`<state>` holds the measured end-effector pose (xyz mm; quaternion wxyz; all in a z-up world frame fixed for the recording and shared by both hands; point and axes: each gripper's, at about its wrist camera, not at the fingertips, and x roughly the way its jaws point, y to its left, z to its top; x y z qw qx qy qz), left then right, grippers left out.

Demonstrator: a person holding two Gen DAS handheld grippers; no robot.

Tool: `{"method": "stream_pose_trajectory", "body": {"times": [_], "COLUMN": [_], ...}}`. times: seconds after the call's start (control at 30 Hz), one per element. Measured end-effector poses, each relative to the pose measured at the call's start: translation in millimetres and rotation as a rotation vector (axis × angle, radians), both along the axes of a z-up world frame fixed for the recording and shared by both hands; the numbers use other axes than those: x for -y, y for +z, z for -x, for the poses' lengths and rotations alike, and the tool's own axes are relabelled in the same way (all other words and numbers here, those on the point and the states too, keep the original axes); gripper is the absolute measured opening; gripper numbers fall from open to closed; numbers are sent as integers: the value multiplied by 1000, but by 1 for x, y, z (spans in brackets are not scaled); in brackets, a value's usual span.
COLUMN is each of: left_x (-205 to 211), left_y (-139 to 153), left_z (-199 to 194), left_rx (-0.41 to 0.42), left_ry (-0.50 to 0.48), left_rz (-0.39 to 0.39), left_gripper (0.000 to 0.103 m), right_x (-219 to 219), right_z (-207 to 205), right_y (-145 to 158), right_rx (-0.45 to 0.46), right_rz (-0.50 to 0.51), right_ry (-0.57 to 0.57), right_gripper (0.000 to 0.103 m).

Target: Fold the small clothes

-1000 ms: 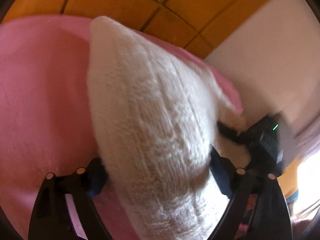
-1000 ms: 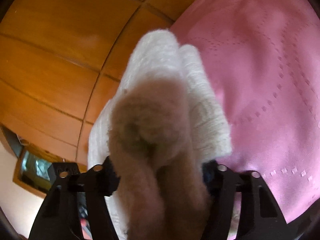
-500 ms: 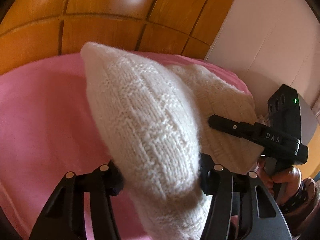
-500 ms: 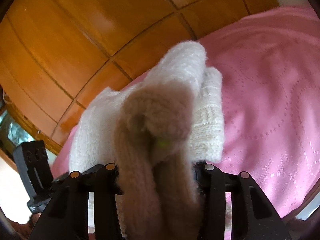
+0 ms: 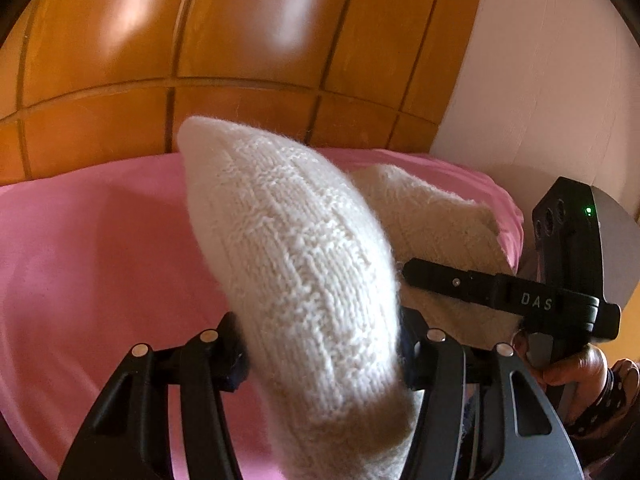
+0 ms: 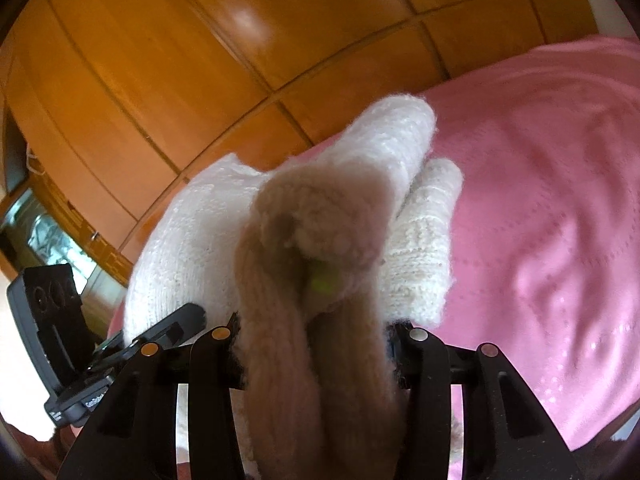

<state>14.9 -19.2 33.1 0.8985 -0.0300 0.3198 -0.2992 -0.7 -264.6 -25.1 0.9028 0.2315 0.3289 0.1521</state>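
Your left hand-held gripper (image 5: 320,344) is clenching the white knitted garment (image 5: 296,248), its long fold pointing away toward the wooden headboard (image 5: 240,52). Your right hand-held gripper (image 6: 316,332) is gripping its other, probably bunched, end above the pink bed (image 5: 92,248). Since a second ago, both are gripping tighter and holding it higher.

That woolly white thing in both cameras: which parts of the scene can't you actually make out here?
- Left wrist view: the white knit garment bulges between the left gripper, hiding its overall shape and whatever lies behind it.
- Right wrist view: a shadowed fold fills the right gripper; the pads are buried in wool.
- Both views: the pink bedspread directly under the garment is covered.
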Motion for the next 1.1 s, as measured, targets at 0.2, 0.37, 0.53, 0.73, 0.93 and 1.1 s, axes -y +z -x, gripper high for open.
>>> {"method": "stream_pose_trajectory", "body": {"times": [0.2, 0.37, 0.53, 0.73, 0.93, 1.1], "left_x": [5, 26, 47, 87, 141, 185], "left_y": [13, 19, 19, 21, 14, -8], "left_z": [-5, -24, -52, -83, -116, -150], "left_rx": [59, 116, 132, 148, 164, 130], "left_ry": [1, -41, -57, -89, -167, -202], "left_rz": [-11, -16, -10, -24, -19, -32], "left_gripper": [55, 55, 55, 55, 56, 57], "right_x": [-7, 10, 29, 64, 119, 163], "right_z": [2, -7, -26, -45, -59, -78], "right_y": [13, 24, 29, 30, 28, 12], "right_rx": [59, 102, 127, 154, 179, 145], "right_rz": [39, 46, 60, 91, 137, 186], "right_ry": [-5, -54, -102, -169, -274, -376], "right_gripper": [44, 44, 44, 44, 44, 46]}}
